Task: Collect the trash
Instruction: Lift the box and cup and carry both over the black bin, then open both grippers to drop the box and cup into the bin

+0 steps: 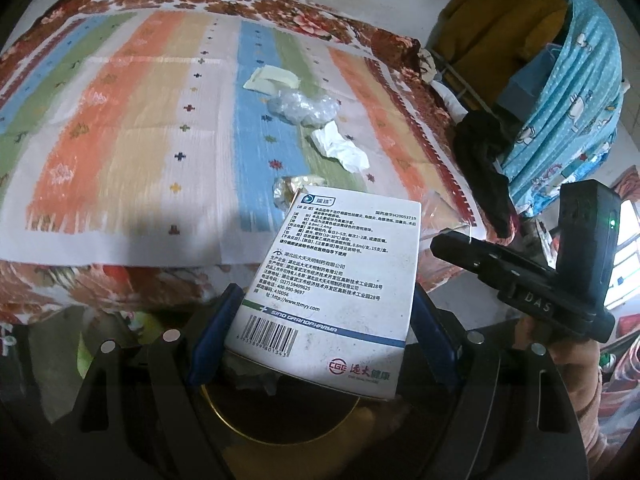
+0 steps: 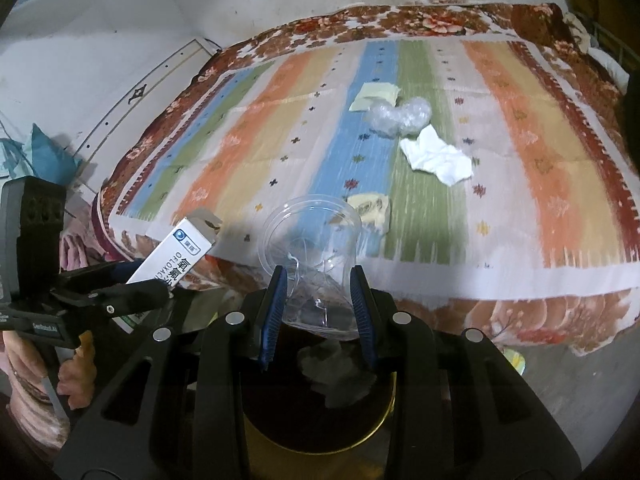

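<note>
Trash lies scattered on the striped bedspread (image 2: 520,168): a pale yellow paper (image 2: 374,96), a crumpled clear plastic wrap (image 2: 400,116), a white tissue (image 2: 438,158) and a yellowish wrapper (image 2: 370,206) near the bed's front edge. We hold two more pieces off the bed. Our left gripper (image 1: 326,316) is clamped on a white medicine box (image 1: 336,280), tilted, its printed back and barcode facing the camera. Our right gripper (image 2: 320,294) is closed on a clear plastic cup (image 2: 312,240), lying on its side with the mouth toward the bed.

Only the left view shows the blue patterned cloth (image 1: 576,92) over a rack at the bed's right end, and a dark garment (image 1: 484,164) hanging there. Only the right view shows the white wall (image 2: 120,40) behind the bed and the box's narrow side.

Both views show a dark bin with a gold rim (image 2: 384,420) directly under the held pieces, paper already inside. Bare floor shows to the right of the bin, in front of the bed.
</note>
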The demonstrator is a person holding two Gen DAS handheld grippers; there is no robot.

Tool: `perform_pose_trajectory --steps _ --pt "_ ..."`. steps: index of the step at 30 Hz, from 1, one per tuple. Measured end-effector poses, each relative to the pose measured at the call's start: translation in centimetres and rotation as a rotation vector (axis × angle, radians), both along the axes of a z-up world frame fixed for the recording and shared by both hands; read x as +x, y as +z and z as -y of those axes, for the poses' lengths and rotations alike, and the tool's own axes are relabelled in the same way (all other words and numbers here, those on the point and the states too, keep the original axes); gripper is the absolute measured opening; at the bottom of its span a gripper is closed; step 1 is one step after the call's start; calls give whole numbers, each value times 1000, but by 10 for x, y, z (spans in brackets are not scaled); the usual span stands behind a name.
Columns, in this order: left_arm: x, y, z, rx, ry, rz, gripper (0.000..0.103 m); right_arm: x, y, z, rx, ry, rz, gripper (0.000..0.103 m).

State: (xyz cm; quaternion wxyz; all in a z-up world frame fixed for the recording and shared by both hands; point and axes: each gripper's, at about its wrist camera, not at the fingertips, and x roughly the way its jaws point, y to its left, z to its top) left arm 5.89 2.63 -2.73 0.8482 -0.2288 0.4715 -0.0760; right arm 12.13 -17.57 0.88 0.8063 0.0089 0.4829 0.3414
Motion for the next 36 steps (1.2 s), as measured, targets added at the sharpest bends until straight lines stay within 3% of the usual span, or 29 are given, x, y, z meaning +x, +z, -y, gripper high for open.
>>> perform_pose_trajectory --steps 8,12,20,31,34,36 --pt "-15 -8 8 -39 -16 -8 81 -22 -9 9 18 0 -26 31" --pt "-23 -9 10 -56 -18 -4 81 -34 -14 23 84 -6 -82 31" --pt "-44 -20 11 -116 -11 -17 81 -60 -21 27 82 12 -83 31" --pt "-58 -29 15 -126 2 -35 81 -71 -30 28 91 15 -130 31" --pt "-57 -30 16 -116 4 -42 82 -71 -32 27 81 10 -137 32" --pt "-54 -34 17 -103 14 -61 84 -68 -34 27 81 -3 -153 42"
